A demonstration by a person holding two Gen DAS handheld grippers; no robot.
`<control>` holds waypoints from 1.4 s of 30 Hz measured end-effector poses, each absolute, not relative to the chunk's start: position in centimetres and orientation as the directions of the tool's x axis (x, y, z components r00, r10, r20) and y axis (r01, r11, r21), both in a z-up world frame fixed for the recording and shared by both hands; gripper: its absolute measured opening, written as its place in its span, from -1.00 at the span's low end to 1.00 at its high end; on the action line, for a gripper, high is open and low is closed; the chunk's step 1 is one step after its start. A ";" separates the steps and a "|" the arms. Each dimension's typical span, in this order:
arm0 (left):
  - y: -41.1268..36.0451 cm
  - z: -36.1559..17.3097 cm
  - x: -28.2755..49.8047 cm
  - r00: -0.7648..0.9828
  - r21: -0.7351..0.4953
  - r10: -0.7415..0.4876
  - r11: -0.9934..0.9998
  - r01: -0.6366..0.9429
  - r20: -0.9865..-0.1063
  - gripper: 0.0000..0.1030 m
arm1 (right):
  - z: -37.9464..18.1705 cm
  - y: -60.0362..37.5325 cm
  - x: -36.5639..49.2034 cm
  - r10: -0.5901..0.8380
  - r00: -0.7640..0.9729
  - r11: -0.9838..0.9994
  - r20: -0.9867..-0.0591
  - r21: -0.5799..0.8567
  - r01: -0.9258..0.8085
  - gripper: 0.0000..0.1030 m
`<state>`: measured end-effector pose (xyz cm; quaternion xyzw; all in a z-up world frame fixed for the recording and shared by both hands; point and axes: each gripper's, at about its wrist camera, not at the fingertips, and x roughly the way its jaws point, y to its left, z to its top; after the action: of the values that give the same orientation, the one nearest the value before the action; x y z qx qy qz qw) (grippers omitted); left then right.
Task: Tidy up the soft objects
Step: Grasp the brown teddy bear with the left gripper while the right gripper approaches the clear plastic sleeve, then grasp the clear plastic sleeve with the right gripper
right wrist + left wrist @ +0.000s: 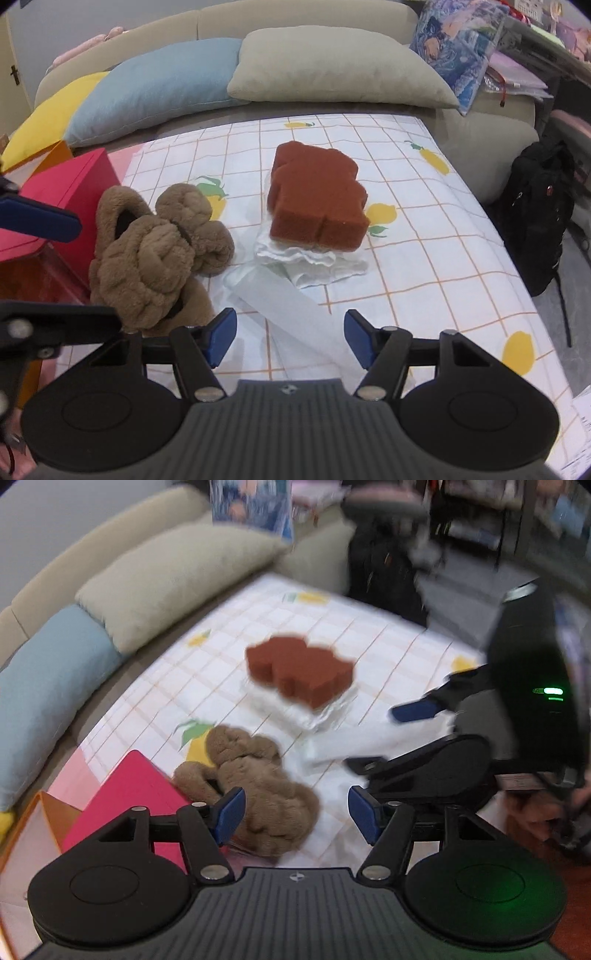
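A: What lies on the tabletop (461, 266)?

B: It has a white cloth with an orange grid and yellow fruit prints. In the middle is a rust-red sponge (317, 195), cut in an uneven shape. It rests on a folded white cloth (314, 264) with wavy edges. A long strip of white cloth (291, 310) runs from this pile toward the right camera.

A: And the brown thing?

B: That is a brown plush toy (159, 254), crumpled, to the left of the sponge. It lies just beside a red box (70, 184) at the left edge of the tabletop. An orange box (40, 812) stands next to the red one.

A: How stands the left hand-held gripper (297, 814)?

B: Its blue pads are wide apart and nothing is between them. In its own view, its left pad (231, 814) is in front of the plush toy, but I cannot tell if it touches. This view is blurred.

A: And the right hand-held gripper (290, 338)?

B: Also wide apart, and it grasps nothing. In its own view the white strip shows between its two pads, but the pads do not press on it. From the left view I see it at the right side, with one pad above the white strip (354, 744).

A: What is behind the tabletop?

B: A beige sofa (295, 22) with a yellow cushion (44, 122), a light blue cushion (162, 85) and a beige cushion (332, 66). A black backpack (539, 210) stands on the floor at the right.
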<state>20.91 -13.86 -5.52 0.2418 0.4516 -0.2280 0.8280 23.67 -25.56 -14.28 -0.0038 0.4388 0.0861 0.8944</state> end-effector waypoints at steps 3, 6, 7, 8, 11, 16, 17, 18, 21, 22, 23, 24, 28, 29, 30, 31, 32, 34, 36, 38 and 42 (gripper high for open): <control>-14.6 -6.4 22.7 0.469 0.227 -0.100 0.774 0.591 -0.878 0.46 | -15.0 -25.8 24.1 0.141 0.572 0.988 -0.808 0.075 -0.137 0.22; -15.3 -7.8 24.5 0.416 0.234 -0.035 0.783 0.577 -0.909 0.46 | -15.3 -26.1 24.3 0.131 0.556 0.990 -0.821 0.079 -0.115 0.16; -15.6 -8.2 25.0 0.398 0.237 -0.015 0.784 0.574 -0.917 0.46 | -15.4 -26.1 24.4 0.131 0.551 0.990 -0.824 0.083 -0.111 0.16; -15.8 -8.5 25.3 0.387 0.240 -0.001 0.782 0.575 -0.922 0.46 | -15.5 -26.2 24.4 0.129 0.545 0.991 -0.829 0.084 -0.107 0.16; -16.7 -9.5 25.9 0.372 0.278 0.059 0.772 0.571 -0.926 0.45 | -16.0 -26.3 24.6 0.122 0.525 0.992 -0.842 0.084 -0.096 0.11; -17.5 -10.7 26.7 0.362 0.329 0.134 0.764 0.555 -0.923 0.56 | -16.5 -26.2 24.8 0.118 0.499 0.992 -0.859 0.081 -0.095 0.01; -17.6 -10.9 26.8 0.362 0.341 0.149 0.760 0.553 -0.920 0.57 | -16.5 -26.2 24.7 0.121 0.499 0.992 -0.858 0.085 -0.095 -0.06; -17.7 -11.2 26.9 0.363 0.353 0.163 0.756 0.552 -0.917 0.60 | -16.5 -26.3 24.7 0.120 0.500 0.992 -0.858 0.085 -0.093 -0.10; -18.4 -11.9 26.5 0.380 0.402 0.205 0.718 0.568 -0.902 0.62 | -16.4 -26.4 24.6 0.127 0.503 0.991 -0.855 0.093 -0.091 -0.44; -18.6 -12.2 26.4 0.391 0.426 0.223 0.697 0.577 -0.893 0.63 | -16.4 -26.5 24.5 0.131 0.503 0.991 -0.855 0.099 -0.090 -0.61; -18.8 -12.6 26.3 0.397 0.444 0.238 0.680 0.583 -0.887 0.63 | -16.4 -26.6 24.5 0.137 0.503 0.990 -0.854 0.107 -0.087 -0.69; -18.9 -12.9 26.1 0.405 0.461 0.251 0.664 0.589 -0.879 0.63 | -16.3 -26.8 24.5 0.144 0.502 0.989 -0.853 0.118 -0.084 -0.81; -19.0 -13.3 25.7 0.427 0.493 0.272 0.637 0.592 -0.863 0.61 | -16.2 -27.4 24.5 0.181 0.502 0.983 -0.845 0.166 -0.074 -1.00; -19.0 -13.2 25.6 0.429 0.493 0.269 0.639 0.590 -0.862 0.50 | -16.1 -27.5 24.4 0.186 0.505 0.982 -0.843 0.172 -0.075 -1.00; -19.0 -13.1 25.6 0.427 0.487 0.263 0.647 0.588 -0.865 0.40 | -16.1 -27.5 24.4 0.193 0.508 0.981 -0.840 0.179 -0.078 -1.00; -19.0 -12.9 25.5 0.429 0.482 0.256 0.655 0.582 -0.866 0.32 | -15.9 -27.5 24.3 0.202 0.511 0.979 -0.835 0.187 -0.082 -1.00; -19.0 -12.8 25.5 0.432 0.483 0.254 0.654 0.582 -0.865 0.27 | -15.8 -27.6 24.3 0.209 0.514 0.978 -0.832 0.193 -0.085 -1.00; -19.0 -12.5 25.3 0.444 0.483 0.241 0.652 0.585 -0.863 0.17 | -15.7 -27.6 24.2 0.216 0.517 0.976 -0.829 0.202 -0.084 -1.00; -19.0 -12.2 24.9 0.456 0.482 0.227 0.652 0.585 -0.861 0.06 | -15.5 -27.7 24.0 0.223 0.514 0.974 -0.828 0.212 -0.081 -1.00; -18.8 -11.6 24.5 0.465 0.466 0.198 0.668 0.580 -0.863 0.03 | -15.2 -27.7 23.8 0.222 0.516 0.974 -0.827 0.210 -0.082 -1.00; -18.7 -9.7 23.4 0.477 0.411 0.121 0.711 0.570 -0.871 0.00 | -14.5 -27.9 22.9 0.232 0.510 0.971 -0.828 0.225 -0.077 -1.00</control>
<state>23.41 -18.72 -9.74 0.3518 0.4911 -0.1433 0.7839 22.90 -27.85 -14.55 0.0796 0.4866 0.0894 0.8654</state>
